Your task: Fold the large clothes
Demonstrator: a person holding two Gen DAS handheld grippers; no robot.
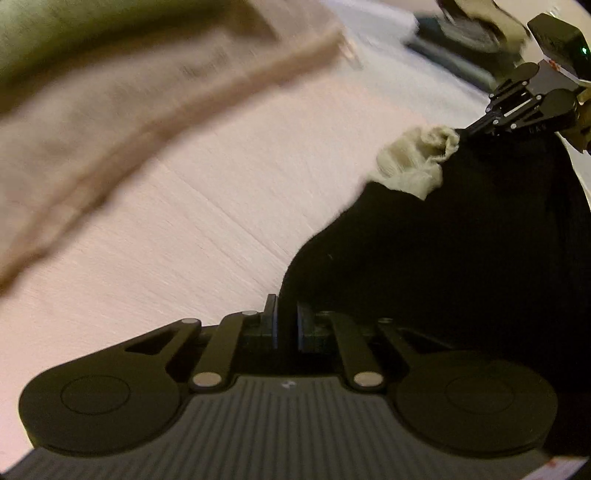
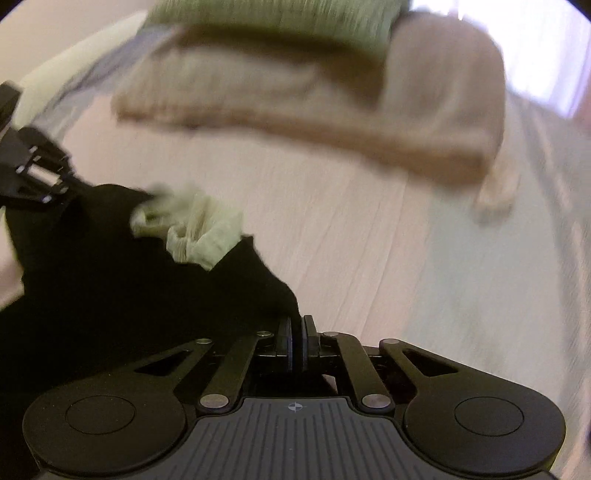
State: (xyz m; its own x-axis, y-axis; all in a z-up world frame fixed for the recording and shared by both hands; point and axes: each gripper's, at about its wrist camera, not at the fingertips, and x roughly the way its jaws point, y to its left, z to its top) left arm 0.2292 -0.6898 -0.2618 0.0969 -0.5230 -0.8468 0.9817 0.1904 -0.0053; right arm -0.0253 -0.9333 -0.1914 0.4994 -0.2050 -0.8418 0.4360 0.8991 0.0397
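A black garment [image 1: 461, 240] with a cream ribbed piece [image 1: 413, 162] hangs stretched between both grippers above a pale pink sheet [image 1: 221, 221]. In the left wrist view, my left gripper [image 1: 286, 314] is shut on one black edge. My right gripper [image 1: 463, 133] pinches the cloth at the upper right, beside the cream piece. In the right wrist view, my right gripper [image 2: 298, 326] is shut on a corner of the black garment [image 2: 110, 280]. The cream piece [image 2: 199, 229] lies bunched on top of it, and my left gripper [image 2: 68, 194] holds the far left end.
A folded beige garment [image 2: 295, 103] lies on the sheet [image 2: 369, 240] beyond the black one, with a green cloth [image 2: 277, 18] on top. The beige garment [image 1: 92, 110] fills the upper left of the left wrist view. Dark things [image 1: 461, 40] sit at the far edge, blurred.
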